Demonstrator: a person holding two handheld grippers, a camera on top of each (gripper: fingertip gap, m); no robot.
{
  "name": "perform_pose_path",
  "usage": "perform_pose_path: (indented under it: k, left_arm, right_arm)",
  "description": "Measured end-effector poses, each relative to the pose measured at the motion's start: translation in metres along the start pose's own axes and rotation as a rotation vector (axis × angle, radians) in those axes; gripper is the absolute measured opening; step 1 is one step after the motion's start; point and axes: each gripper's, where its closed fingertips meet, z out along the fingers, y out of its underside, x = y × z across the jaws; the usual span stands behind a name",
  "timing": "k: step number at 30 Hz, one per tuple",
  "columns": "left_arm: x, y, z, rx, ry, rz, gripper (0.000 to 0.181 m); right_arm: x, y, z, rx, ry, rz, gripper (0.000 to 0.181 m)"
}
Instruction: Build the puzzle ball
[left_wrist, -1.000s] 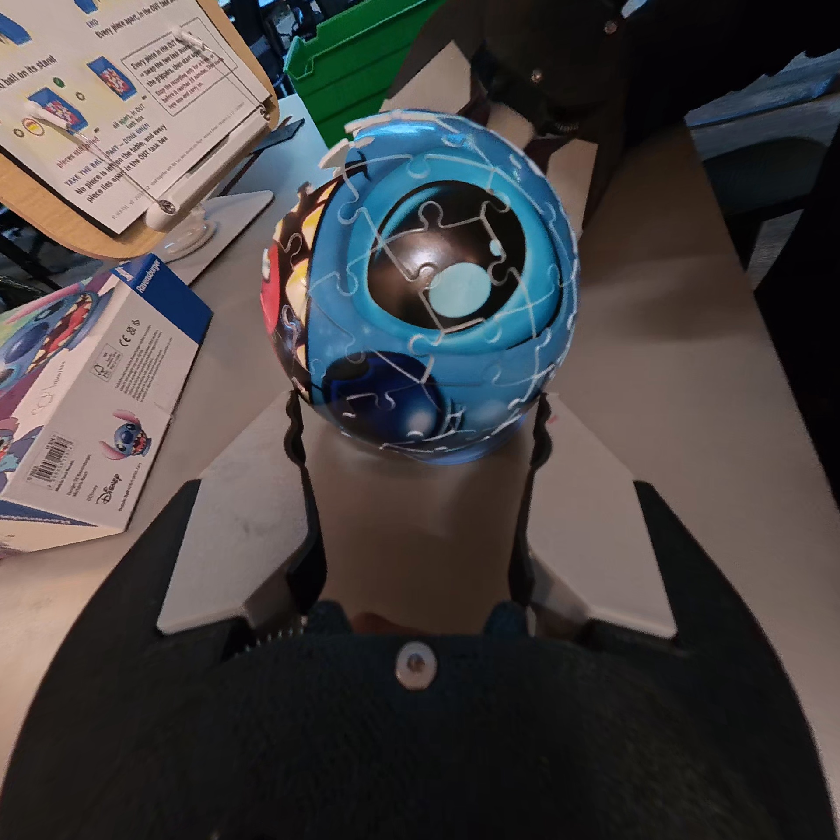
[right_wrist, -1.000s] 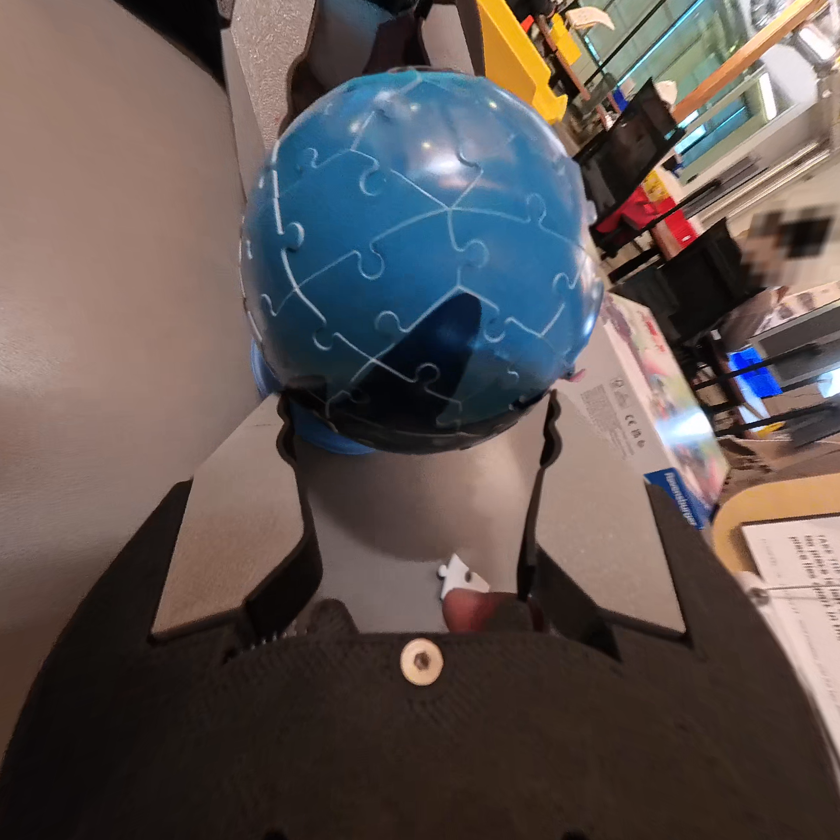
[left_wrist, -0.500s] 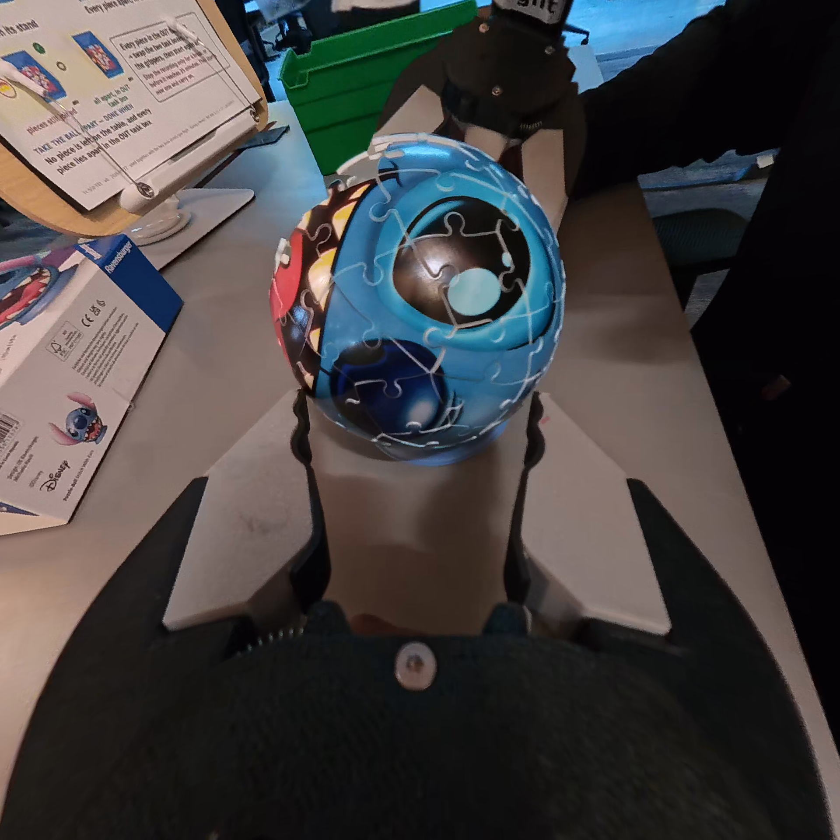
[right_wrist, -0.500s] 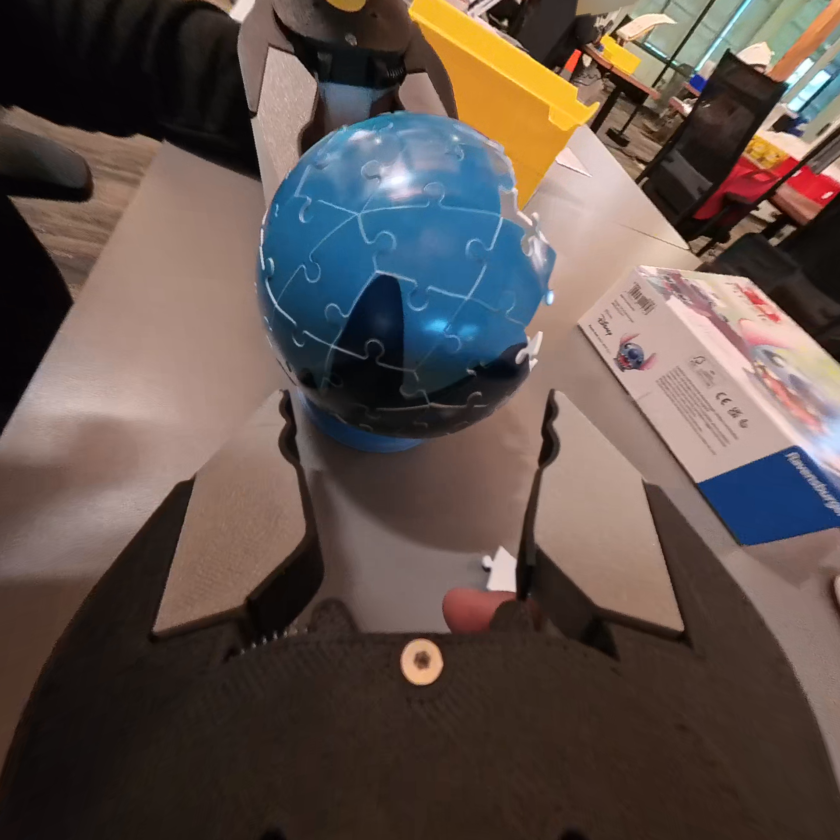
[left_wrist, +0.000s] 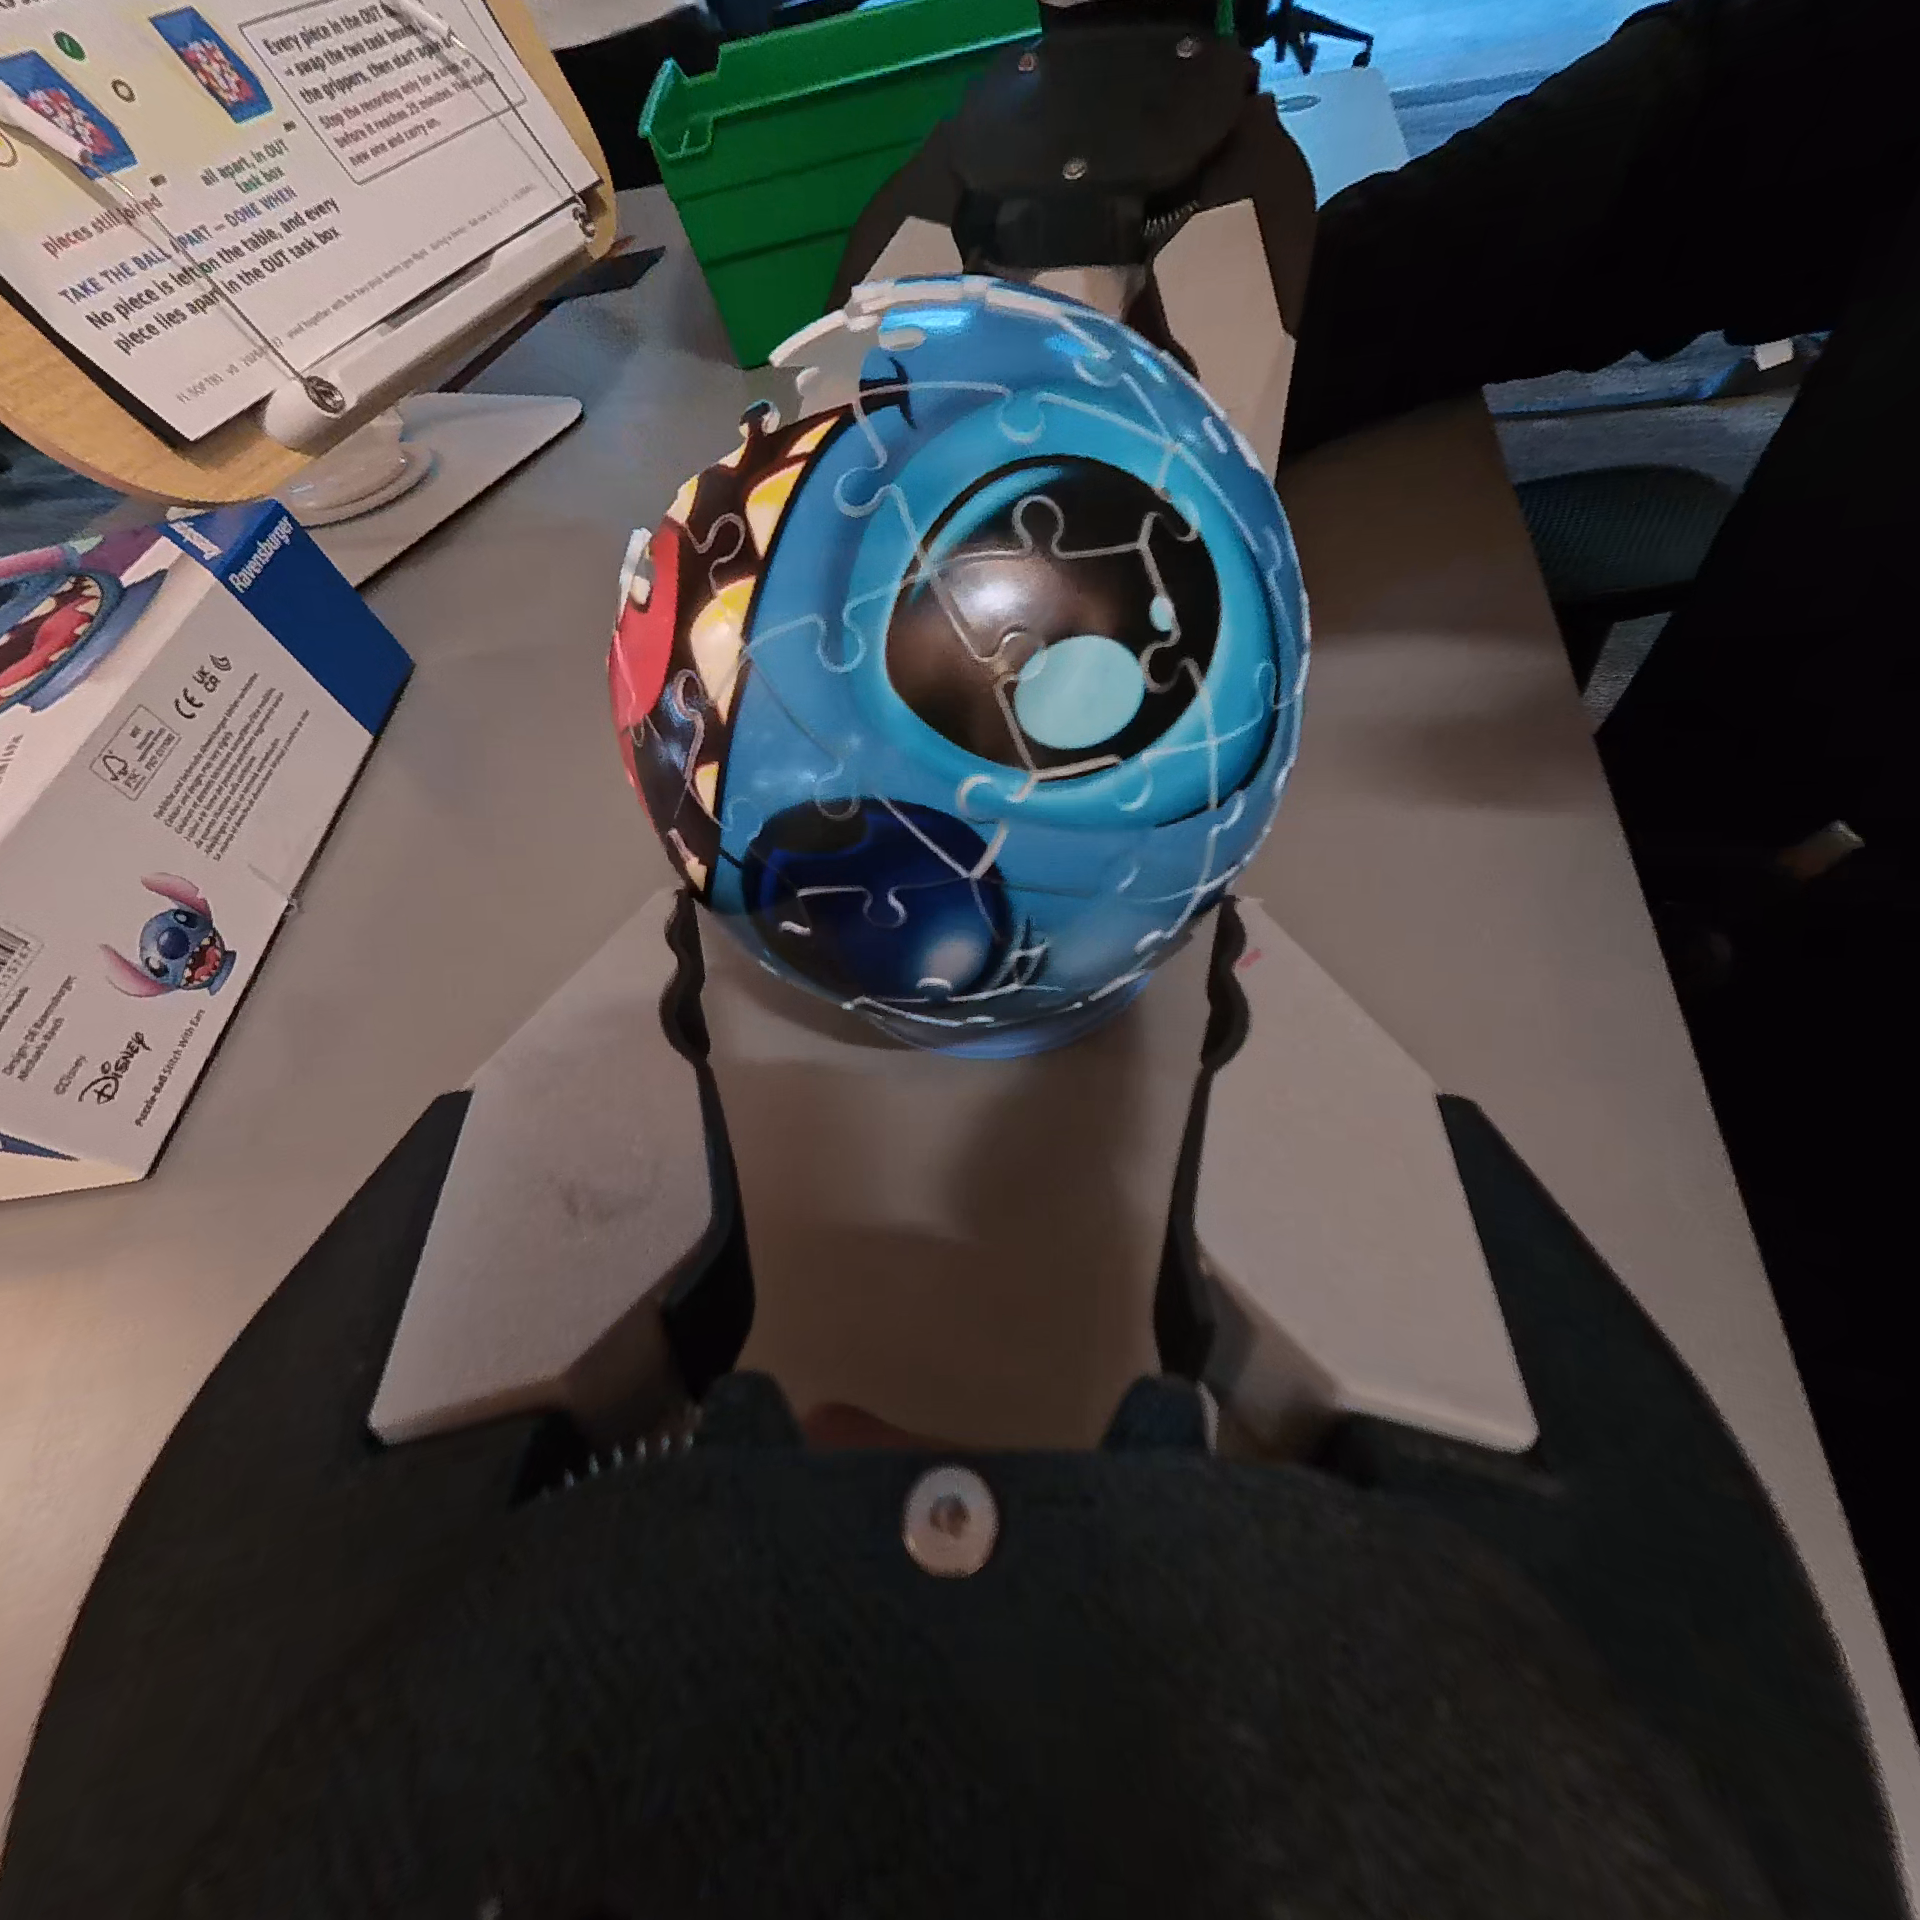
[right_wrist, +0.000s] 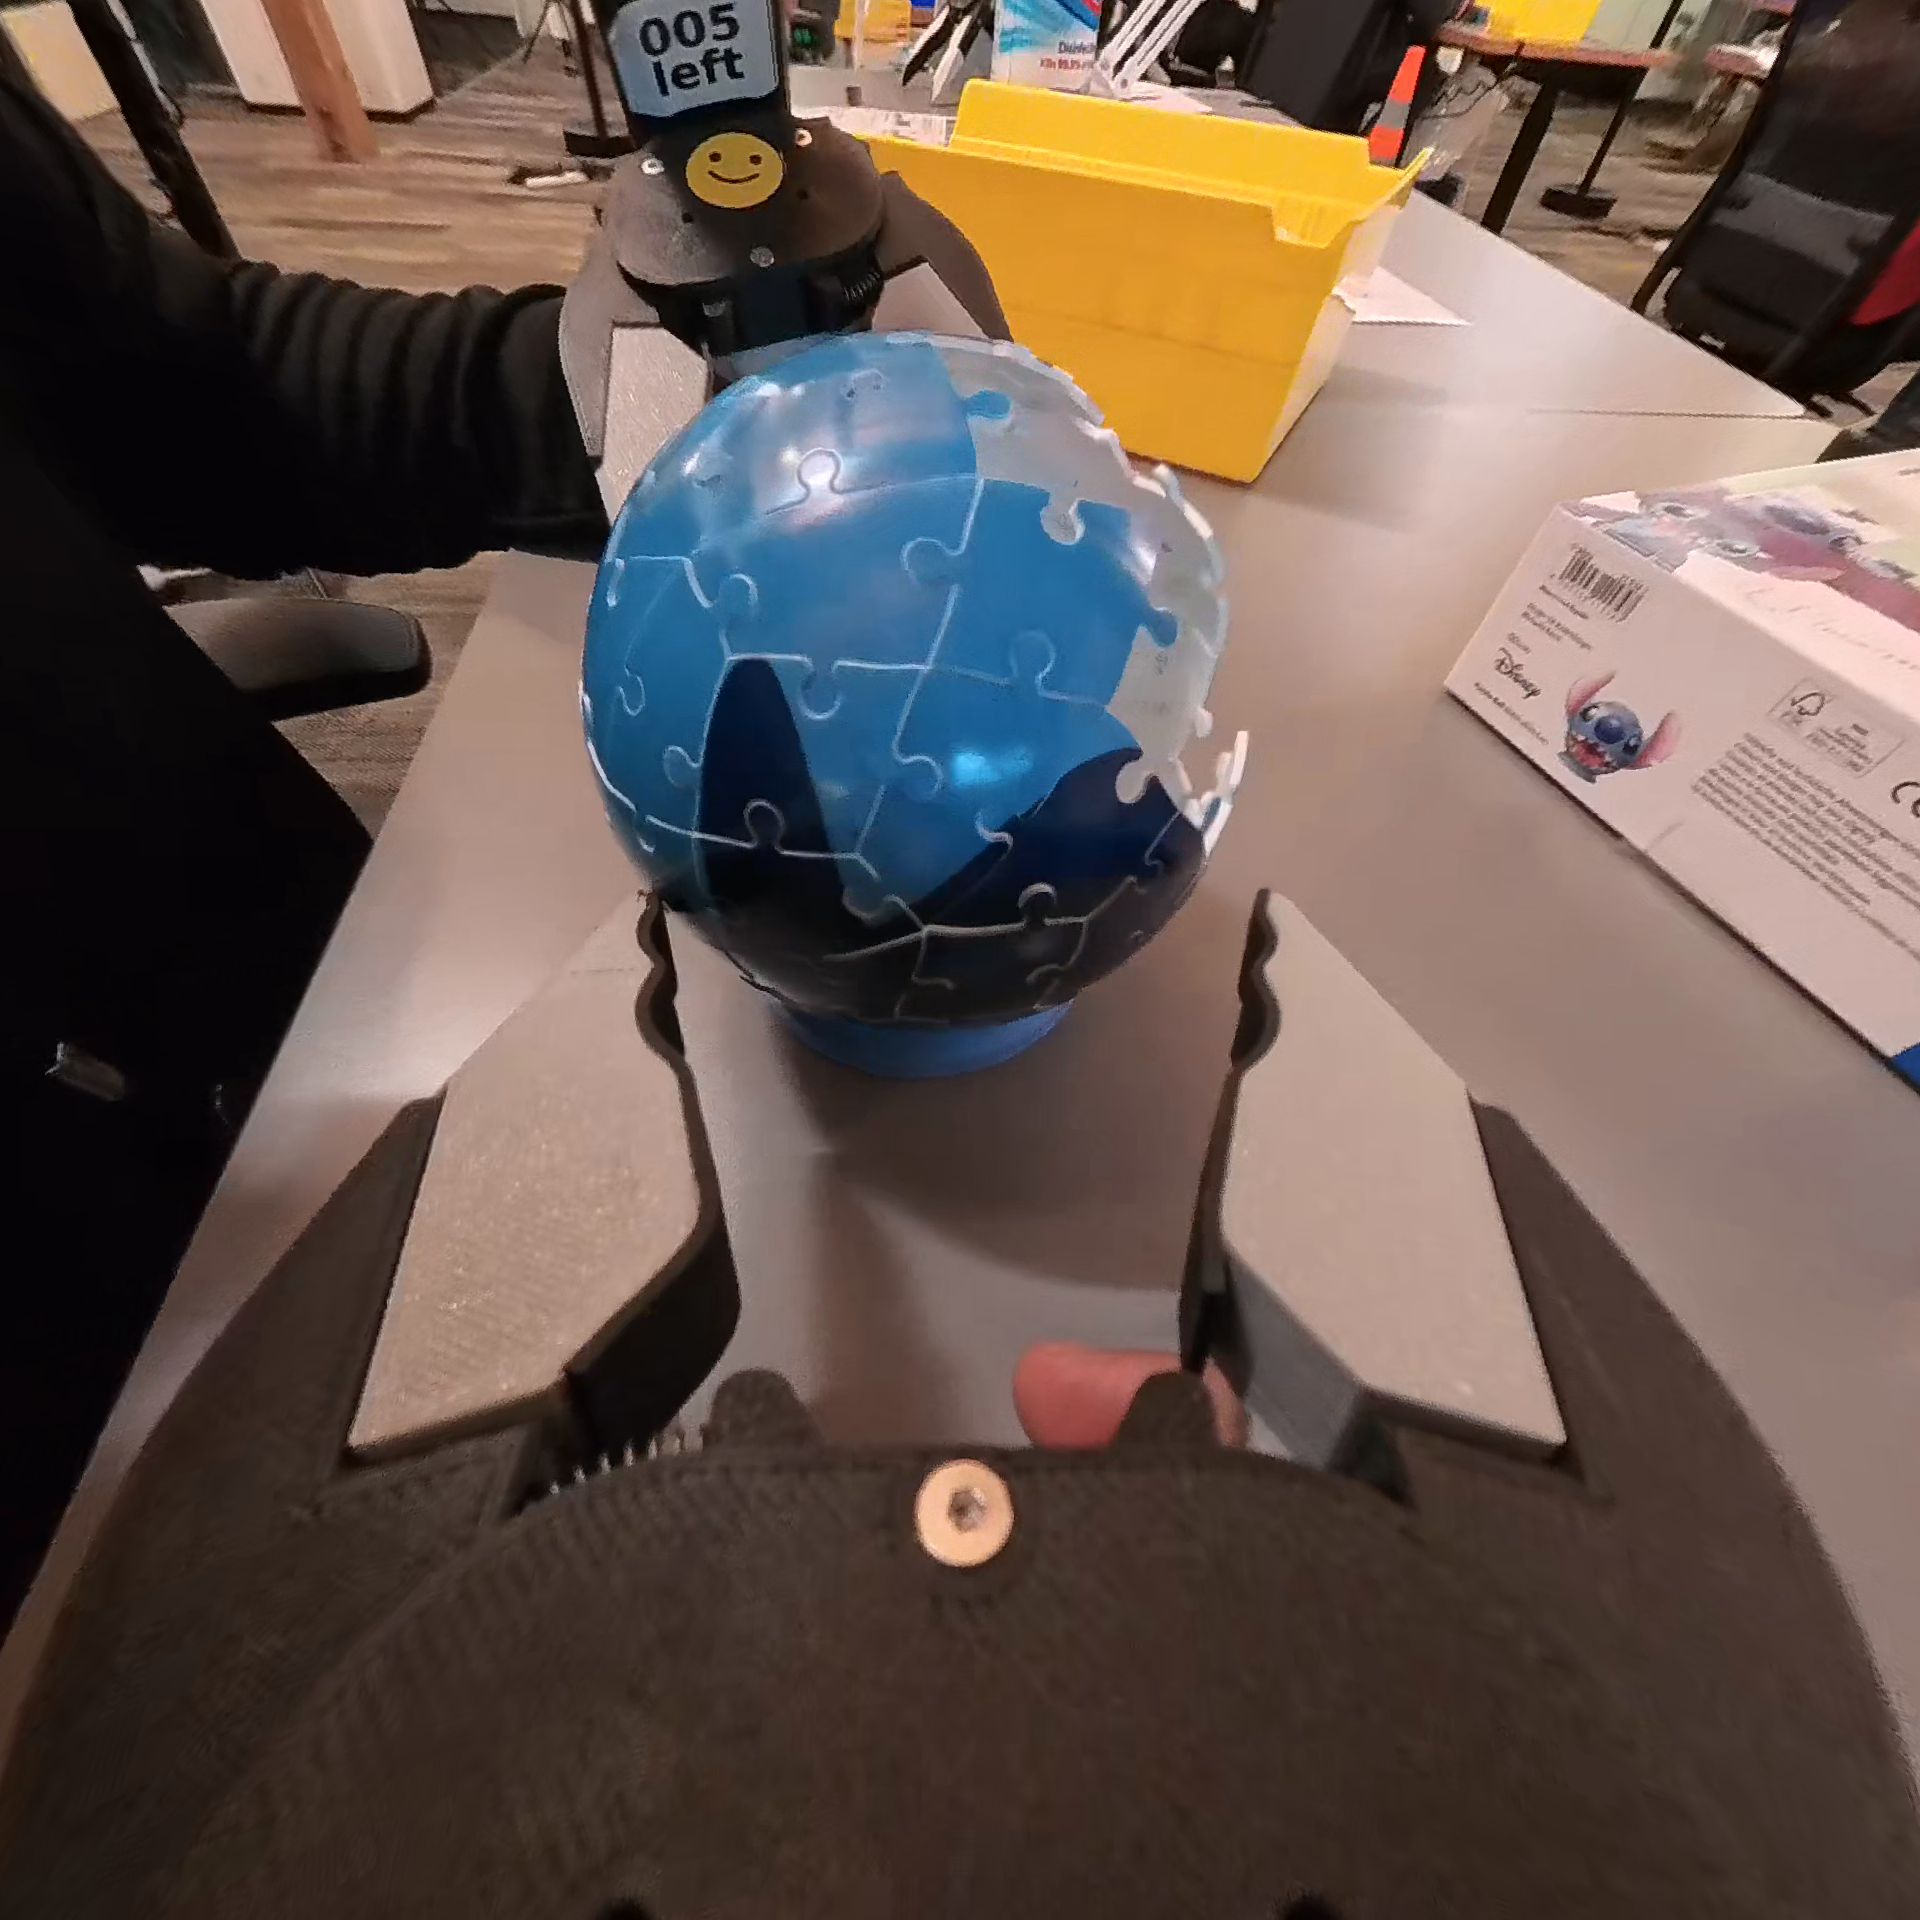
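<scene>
The puzzle ball (left_wrist: 956, 665), mostly blue with a big dark eye and a red and yellow mouth side, sits on a blue stand (right_wrist: 920, 1044) on the grey table. One side is unclosed, with white piece edges showing (right_wrist: 1164, 582). My left gripper (left_wrist: 954, 935) is open and empty, its tips beside the ball's lower half. My right gripper (right_wrist: 958, 914) is open and empty on the opposite side, tips just short of the ball. Each gripper also shows behind the ball in the other's view: the right one in the left wrist view (left_wrist: 1081, 156), the left one in the right wrist view (right_wrist: 748, 239).
The puzzle box (left_wrist: 177, 831) lies beside the ball; it also shows in the right wrist view (right_wrist: 1714, 707). An instruction sheet on a stand (left_wrist: 260, 208) and a green bin (left_wrist: 821, 177) stand behind. A yellow bin (right_wrist: 1143, 270) is at the far end. A dark sleeve (right_wrist: 312, 416) reaches in. The gap from one gripper's tips to the other's is roughly 8 centimetres.
Both grippers have drawn back from the ball and the right view has levelled out. A small white piece seen by the right finger's base no longer shows.
</scene>
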Motion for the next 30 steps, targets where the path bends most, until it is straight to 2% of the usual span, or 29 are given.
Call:
perform_pose_path:
  k: [5,11,24,30]
  left_arm:
    - [-0.001,0.0,-0.001,0.002,-0.026,0.046,0.094]
    - [-0.002,0.006,0.001,-0.04,-0.041,0.081,0.093]
    - [-0.002,0.002,0.002,-0.02,-0.04,0.049,0.098]
    - [-0.004,0.002,0.002,-0.025,-0.094,0.136,0.101]
  right_arm:
    - [0.001,-0.002,-0.002,0.012,0.055,-0.09,0.108]
    - [-0.003,0.005,0.007,-0.058,0.094,-0.171,0.103]
    - [-0.003,0.007,0.012,-0.079,0.091,-0.155,0.103]
    - [-0.001,0.004,0.014,-0.086,0.177,-0.313,0.104]
